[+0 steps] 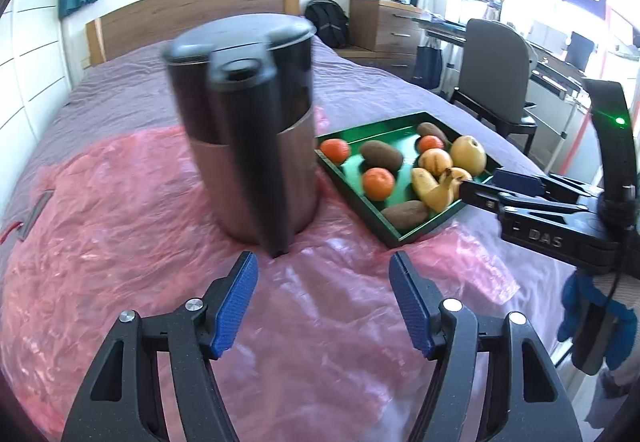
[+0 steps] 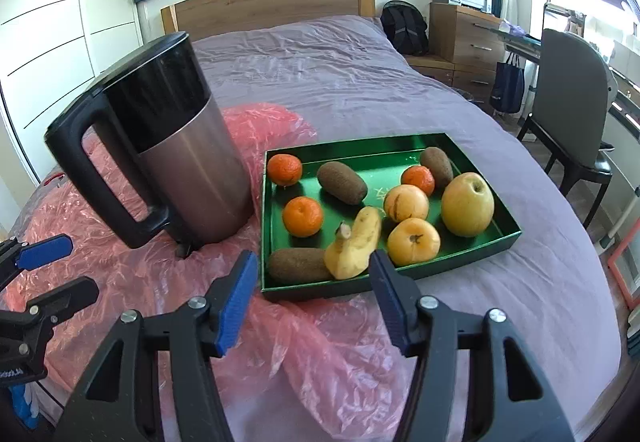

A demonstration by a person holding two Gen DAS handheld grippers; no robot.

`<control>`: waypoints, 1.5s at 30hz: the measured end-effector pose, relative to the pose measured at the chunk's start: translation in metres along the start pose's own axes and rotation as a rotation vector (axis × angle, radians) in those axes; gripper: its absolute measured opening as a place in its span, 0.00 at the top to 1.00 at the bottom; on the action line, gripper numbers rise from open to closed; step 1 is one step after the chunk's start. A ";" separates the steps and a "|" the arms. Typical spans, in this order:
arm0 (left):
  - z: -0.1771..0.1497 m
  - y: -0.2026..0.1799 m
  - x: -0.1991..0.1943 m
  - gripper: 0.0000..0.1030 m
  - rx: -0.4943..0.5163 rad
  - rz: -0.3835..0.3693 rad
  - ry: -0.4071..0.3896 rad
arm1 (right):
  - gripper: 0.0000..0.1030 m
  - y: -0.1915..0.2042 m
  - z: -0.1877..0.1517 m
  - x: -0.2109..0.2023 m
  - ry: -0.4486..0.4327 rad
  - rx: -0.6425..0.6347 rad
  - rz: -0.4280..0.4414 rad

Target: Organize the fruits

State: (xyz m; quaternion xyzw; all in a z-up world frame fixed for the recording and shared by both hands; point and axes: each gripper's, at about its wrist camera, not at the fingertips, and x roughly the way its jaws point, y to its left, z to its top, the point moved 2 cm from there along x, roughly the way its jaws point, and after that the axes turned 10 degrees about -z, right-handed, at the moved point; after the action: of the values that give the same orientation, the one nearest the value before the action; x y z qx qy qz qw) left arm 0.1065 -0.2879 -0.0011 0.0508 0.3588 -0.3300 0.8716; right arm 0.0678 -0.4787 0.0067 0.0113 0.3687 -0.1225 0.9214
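Note:
A green tray point(image 2: 265, 226) lies on the bed and holds three mandarins point(image 2: 303, 216), three kiwis point(image 2: 342, 183), a banana point(image 2: 356, 244), a large yellow apple point(image 2: 467, 204) and two smaller yellow fruits point(image 2: 413, 242). My right gripper point(image 2: 313, 258) is open and empty, just short of the tray's near edge, facing the banana. My left gripper point(image 1: 323, 258) is also open and empty. It hangs over pink plastic in front of a kettle point(image 1: 248, 146), with the tray point(image 1: 400, 238) off to its right. The right gripper point(image 1: 480, 186) shows there at the tray's near corner.
The steel and black kettle point(image 2: 180, 146) stands upright left of the tray on a crumpled pink plastic sheet point(image 2: 304, 354). A purple bedspread point(image 2: 340, 70) covers the bed, with a wooden headboard point(image 2: 264, 2) behind. A chair point(image 2: 572, 106) and drawers point(image 2: 468, 34) stand at the right.

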 end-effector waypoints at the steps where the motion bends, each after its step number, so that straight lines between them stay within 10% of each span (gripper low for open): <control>1: -0.004 0.006 -0.006 0.35 -0.009 0.012 -0.002 | 0.28 0.003 -0.003 -0.005 -0.001 0.003 0.003; 17: -0.069 0.103 -0.074 0.26 -0.197 0.160 -0.033 | 0.00 0.090 -0.040 -0.054 -0.032 -0.045 0.045; 45: -0.083 0.128 -0.139 0.06 -0.235 0.242 -0.139 | 0.00 0.124 -0.046 -0.099 -0.150 -0.101 0.015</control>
State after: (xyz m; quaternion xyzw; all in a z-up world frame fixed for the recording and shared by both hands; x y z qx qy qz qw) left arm 0.0628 -0.0865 0.0108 -0.0315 0.3249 -0.1813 0.9277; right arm -0.0040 -0.3317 0.0322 -0.0417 0.3044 -0.0971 0.9467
